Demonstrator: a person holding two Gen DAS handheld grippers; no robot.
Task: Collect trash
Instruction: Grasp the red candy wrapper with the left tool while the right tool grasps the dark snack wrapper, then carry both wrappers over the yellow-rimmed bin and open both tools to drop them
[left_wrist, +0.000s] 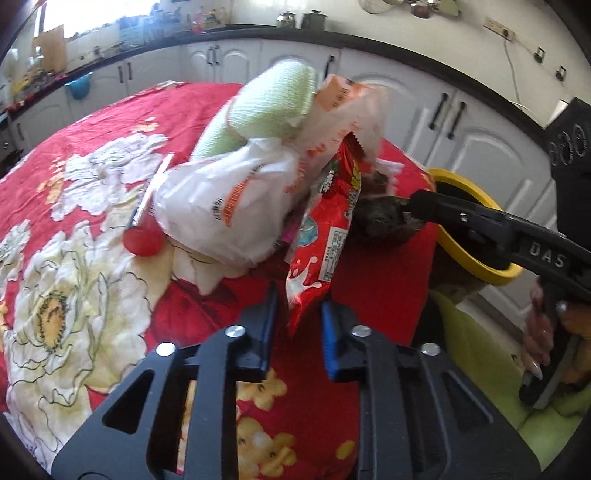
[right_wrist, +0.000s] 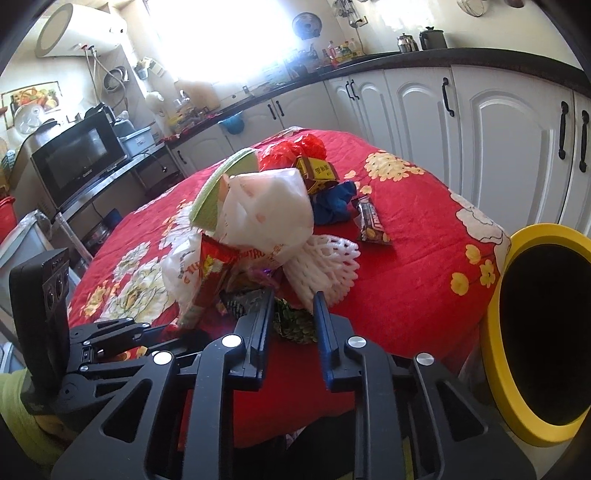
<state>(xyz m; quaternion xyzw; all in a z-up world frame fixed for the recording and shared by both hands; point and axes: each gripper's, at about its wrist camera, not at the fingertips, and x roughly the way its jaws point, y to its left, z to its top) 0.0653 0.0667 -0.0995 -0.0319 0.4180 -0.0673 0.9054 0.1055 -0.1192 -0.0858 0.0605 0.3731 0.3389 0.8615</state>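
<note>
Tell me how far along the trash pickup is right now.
Nothing visibly binned yet; the yellow-rimmed bin shows only a dark opening. In hand: the left claw pinches the red snack wrapper, the right claw a dark green wrapper. Left: white bag, foam net, chocolate bar wrapper, small carton.

Right tongs (right_wrist: 293, 306) pinched on a dark green crumpled wrapper (right_wrist: 293, 325), beside a yellow-rimmed bin (right_wrist: 496, 354).

Trash heap (right_wrist: 258, 221) crowding table's near edge, bare red cloth (right_wrist: 406, 240) right, yellow-rimmed bin (right_wrist: 495, 332) beside
</note>
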